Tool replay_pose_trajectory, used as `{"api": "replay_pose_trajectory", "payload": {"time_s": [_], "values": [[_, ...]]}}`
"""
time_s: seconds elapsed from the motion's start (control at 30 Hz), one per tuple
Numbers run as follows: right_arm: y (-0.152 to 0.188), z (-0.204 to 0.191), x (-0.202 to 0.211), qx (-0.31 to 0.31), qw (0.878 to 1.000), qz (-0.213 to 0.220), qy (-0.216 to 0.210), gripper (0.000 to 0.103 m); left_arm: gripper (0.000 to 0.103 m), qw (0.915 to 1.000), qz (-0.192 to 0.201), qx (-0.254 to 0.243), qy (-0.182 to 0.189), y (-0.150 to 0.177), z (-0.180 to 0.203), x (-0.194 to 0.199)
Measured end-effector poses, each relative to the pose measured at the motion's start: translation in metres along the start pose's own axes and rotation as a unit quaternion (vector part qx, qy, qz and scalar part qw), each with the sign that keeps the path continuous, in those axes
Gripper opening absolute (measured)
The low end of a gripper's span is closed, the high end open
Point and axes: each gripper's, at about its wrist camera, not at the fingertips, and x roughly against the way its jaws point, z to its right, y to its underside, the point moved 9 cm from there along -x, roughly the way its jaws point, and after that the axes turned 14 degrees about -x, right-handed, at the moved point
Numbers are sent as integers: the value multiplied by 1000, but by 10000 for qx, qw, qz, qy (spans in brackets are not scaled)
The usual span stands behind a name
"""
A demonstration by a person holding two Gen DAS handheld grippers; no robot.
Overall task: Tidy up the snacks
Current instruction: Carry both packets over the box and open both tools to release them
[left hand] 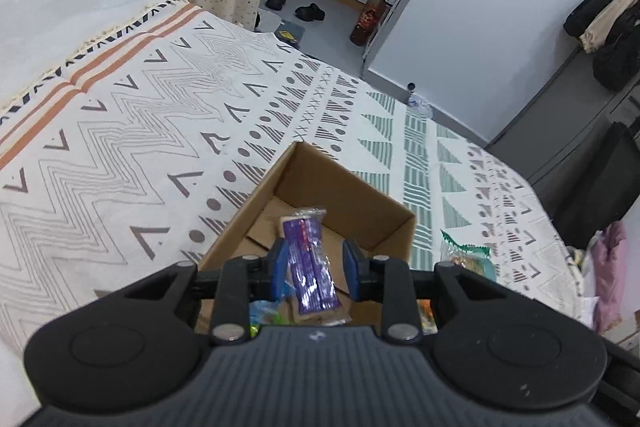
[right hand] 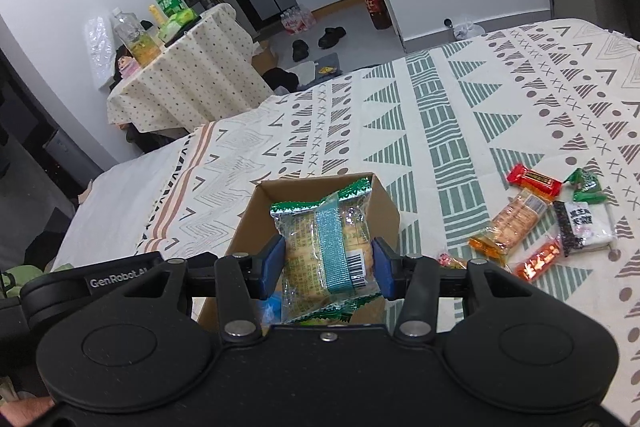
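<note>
Left gripper: jaws narrowly apart, purple snack bar between the pads, long axis toward 12 o'clock, hanging over the cardboard box directly beneath. Whether the pads press or merely flank it: cannot tell. Right gripper: clamped on a green-edged cracker packet, box again at 12 o'clock. Loose snacks at 2 o'clock on the patterned blanket.

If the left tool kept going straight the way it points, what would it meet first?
Probably the inside of the cardboard box: the left tool, carrying a purple snack packet, points down into its open top. Whether floor or far wall comes first is unclear.
</note>
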Motion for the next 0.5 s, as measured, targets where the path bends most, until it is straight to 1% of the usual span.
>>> {"api": "replay_pose_trajectory", "payload": {"time_s": [0.1, 0.23, 0.3, 0.4, 0.43, 0.47, 0.5], "values": [[-3, -1, -7, -33, 10000, -29, 11, 46, 29, 9999, -70, 61, -57, -3, -4, -10], [-5, 1, -17, -89, 9999, -93, 33, 46, 34, 9996, -104, 53, -244, -5, -14, -13], [-8, 4, -20, -182, 9998, -85, 54, 46, 44, 9994, -167, 111, -284, -4, -20, -14], [-14, 0, -22, -321, 9994, -45, -121, 47, 54, 9989, -191, 161, -385, -4, -28, -12], [-16, -3, -21, -372, 9990, -18, -236, 50, 57, 9989, -177, 153, -410, -4, -30, -10], [-18, -5, -20, -446, 9984, 25, -335, 54, 63, 9987, -170, 146, -449, -4, -31, -9], [-20, -5, -19, -522, 9979, 31, -389, 63, 69, 9986, -154, 137, -494, -4, -33, -7]]}}
